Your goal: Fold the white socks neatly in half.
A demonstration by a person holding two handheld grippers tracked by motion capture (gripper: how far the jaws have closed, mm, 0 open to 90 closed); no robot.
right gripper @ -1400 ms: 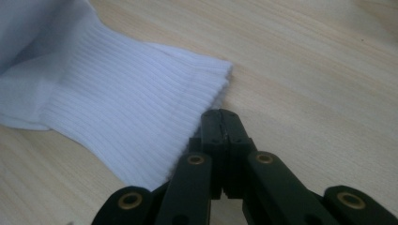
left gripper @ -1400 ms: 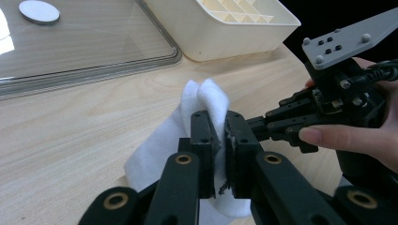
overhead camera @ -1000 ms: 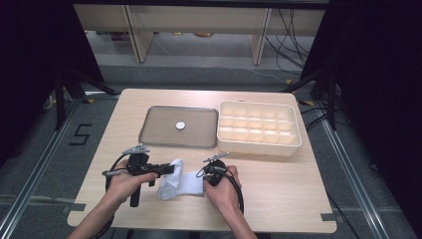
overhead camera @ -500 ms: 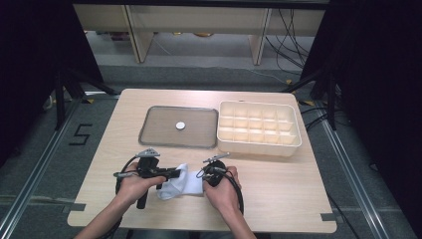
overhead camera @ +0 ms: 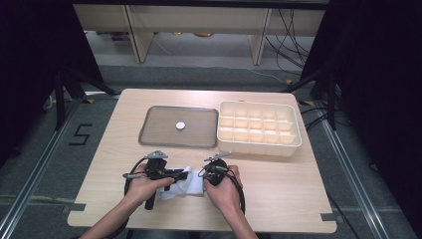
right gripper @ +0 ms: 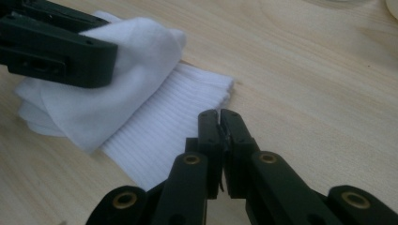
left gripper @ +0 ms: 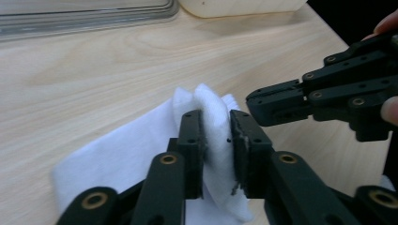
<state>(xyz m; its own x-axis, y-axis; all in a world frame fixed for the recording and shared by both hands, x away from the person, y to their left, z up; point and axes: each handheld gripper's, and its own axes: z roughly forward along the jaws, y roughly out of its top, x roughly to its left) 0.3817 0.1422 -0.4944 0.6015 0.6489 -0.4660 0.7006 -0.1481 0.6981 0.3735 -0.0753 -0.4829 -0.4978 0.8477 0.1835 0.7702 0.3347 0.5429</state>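
A white ribbed cloth (overhead camera: 188, 185) lies folded near the table's front edge, between my two grippers. My left gripper (overhead camera: 180, 175) reaches in from the left. In the left gripper view a raised fold of the cloth (left gripper: 213, 112) stands between the jaws of the left gripper (left gripper: 217, 123). Those jaws have just been opening and stand slack around the fold. My right gripper (overhead camera: 205, 177) is shut at the cloth's right edge. Seen in its own view, the right gripper (right gripper: 219, 115) has its tips above the ribbed end of the cloth (right gripper: 155, 126), with nothing visible between the jaws.
Behind the cloth sits a grey shallow tray (overhead camera: 149, 124) holding a small white disc (overhead camera: 180, 126). To its right stands a cream box (overhead camera: 259, 148) divided into several compartments. Bare wooden table (overhead camera: 288, 189) stretches right of my hands.
My left hand has moved right and slightly down, carrying the cloth's fold over the rest of it. Its jaws have parted. The right hand has stayed put.
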